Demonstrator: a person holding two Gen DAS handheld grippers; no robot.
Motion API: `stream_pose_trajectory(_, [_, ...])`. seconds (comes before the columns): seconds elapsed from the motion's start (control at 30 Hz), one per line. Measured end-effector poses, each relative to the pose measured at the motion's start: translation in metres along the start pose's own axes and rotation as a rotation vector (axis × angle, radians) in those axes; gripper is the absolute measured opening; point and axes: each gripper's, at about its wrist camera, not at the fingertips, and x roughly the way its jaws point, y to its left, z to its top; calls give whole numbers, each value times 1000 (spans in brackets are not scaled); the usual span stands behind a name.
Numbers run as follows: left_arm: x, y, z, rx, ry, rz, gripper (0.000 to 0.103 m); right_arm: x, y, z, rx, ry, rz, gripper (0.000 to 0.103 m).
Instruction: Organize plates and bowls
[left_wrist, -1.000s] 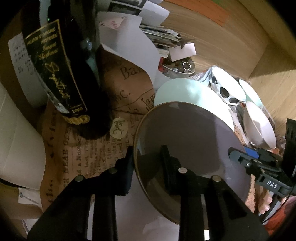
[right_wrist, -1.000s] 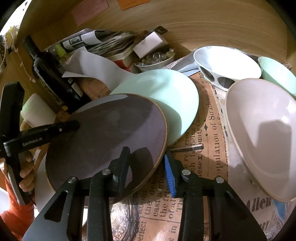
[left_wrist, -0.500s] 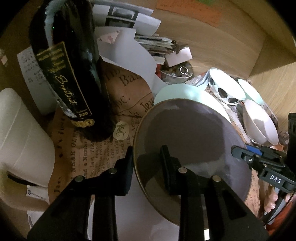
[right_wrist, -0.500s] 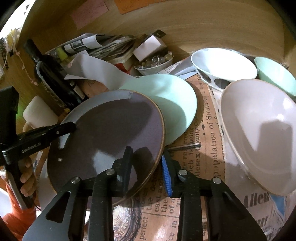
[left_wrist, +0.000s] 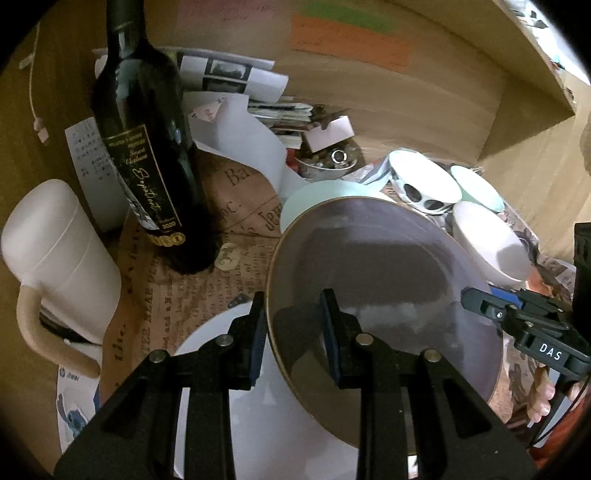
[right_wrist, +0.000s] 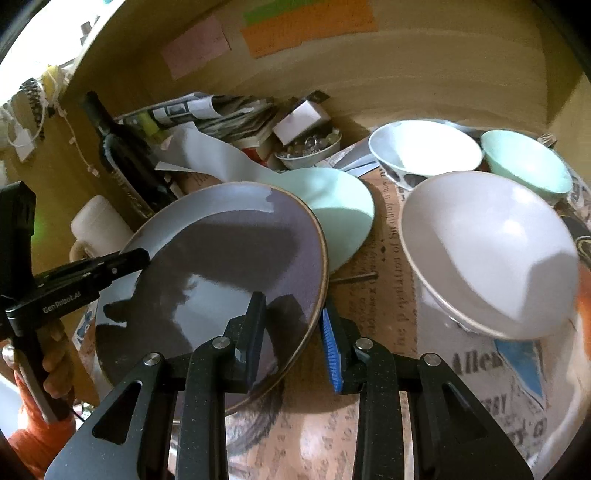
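A dark purple-grey plate (left_wrist: 388, 266) (right_wrist: 221, 251) with a brown rim hangs tilted above the newspaper-covered surface, held by both grippers. My left gripper (left_wrist: 291, 314) is shut on its left rim, and it shows at the left of the right wrist view (right_wrist: 140, 256). On the opposite rim my right gripper (right_wrist: 293, 314) is shut, one finger over the plate and one under. Behind lies a mint plate (right_wrist: 340, 206) (left_wrist: 325, 192). A white plate (left_wrist: 258, 424) lies below the held one.
A large pale bowl (right_wrist: 487, 251), a white bowl with dark spots (right_wrist: 424, 151) and a mint bowl (right_wrist: 524, 162) stand at the right. A wine bottle (left_wrist: 147, 166) and a white mug (left_wrist: 55, 258) stand at the left. Papers and a small trinket bowl (right_wrist: 306, 147) line the wooden back wall.
Both grippers have drawn back and up with the dark plate. The bottle, the bowls and the mint plate look farther off, and more of the white plate underneath shows.
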Motion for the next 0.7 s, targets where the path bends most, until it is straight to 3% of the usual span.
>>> stream_pose_trajectory(0.7, [-36, -70, -40, 19, -17, 2, 28, -58, -35, -45, 5, -37, 11, 27])
